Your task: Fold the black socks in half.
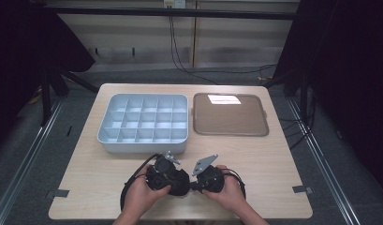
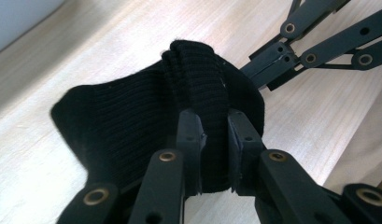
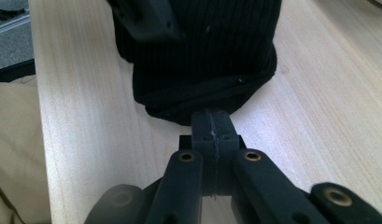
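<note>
Left tool (image 2: pixel 215 140) clamps a ribbed black knit cloth (image 2: pixel 146 116), its lower folds hidden behind the jaws, right tool (image 3: pixel 212 128) pressed shut just before the cloth's edge, then bare pale-wood worktop (image 1: pixel 254 154), gridded grey tray (image 1: pixel 142 119) beyond.

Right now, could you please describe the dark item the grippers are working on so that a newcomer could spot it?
On the wooden table, at the near edge in front of the compartment tray, lies a black ribbed knit cloth. The left gripper clamps its fold. It is the only soft thing there.
</note>
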A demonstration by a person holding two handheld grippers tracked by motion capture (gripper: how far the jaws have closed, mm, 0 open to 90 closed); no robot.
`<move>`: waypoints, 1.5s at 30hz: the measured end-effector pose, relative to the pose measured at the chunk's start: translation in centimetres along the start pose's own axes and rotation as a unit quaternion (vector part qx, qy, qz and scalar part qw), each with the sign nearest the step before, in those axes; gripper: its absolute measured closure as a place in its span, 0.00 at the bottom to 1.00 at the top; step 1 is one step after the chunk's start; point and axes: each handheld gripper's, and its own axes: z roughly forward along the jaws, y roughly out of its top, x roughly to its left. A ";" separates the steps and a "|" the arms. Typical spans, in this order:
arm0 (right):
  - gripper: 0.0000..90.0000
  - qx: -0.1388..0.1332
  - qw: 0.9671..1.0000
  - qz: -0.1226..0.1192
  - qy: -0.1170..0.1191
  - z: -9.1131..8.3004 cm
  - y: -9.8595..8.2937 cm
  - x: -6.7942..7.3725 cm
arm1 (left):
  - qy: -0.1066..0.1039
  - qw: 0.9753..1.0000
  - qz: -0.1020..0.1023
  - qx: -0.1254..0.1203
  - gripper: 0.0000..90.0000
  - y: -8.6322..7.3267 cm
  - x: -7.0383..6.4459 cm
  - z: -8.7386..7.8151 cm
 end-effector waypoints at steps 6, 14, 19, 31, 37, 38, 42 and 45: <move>1.00 -0.001 1.000 -0.001 0.001 -0.1 0.0 0.1 | -0.009 1.000 0.007 0.006 0.82 -0.3 -0.2 0.6; 1.00 -0.003 1.000 -0.001 -0.002 -0.4 -0.1 0.0 | -0.026 1.000 0.005 -0.014 0.68 -0.1 -0.1 -0.8; 1.00 -0.006 1.000 -0.001 -0.001 -0.5 -0.1 -0.1 | -0.026 0.999 -0.001 -0.033 0.62 0.0 0.6 -2.1; 1.00 -0.004 1.000 0.003 0.000 -0.4 -0.1 -0.1 | 0.014 0.996 -0.069 -0.061 0.55 -1.6 4.6 -4.0; 1.00 -0.005 1.000 0.004 0.000 -0.3 -0.1 0.0 | 0.006 0.996 -0.083 -0.042 0.52 -2.1 5.1 -2.6; 1.00 -0.006 1.000 0.004 0.000 -0.3 -0.1 0.0 | 0.006 0.995 -0.086 -0.040 0.52 -2.2 5.1 -2.5; 1.00 -0.004 1.000 0.006 0.000 -0.3 -0.1 -0.1 | 0.002 0.995 -0.091 -0.032 0.56 -2.4 5.4 -2.0; 1.00 -0.006 1.000 0.004 -0.003 -0.4 -0.1 -0.2 | 0.011 0.995 -0.100 -0.007 0.77 -2.8 5.7 -1.6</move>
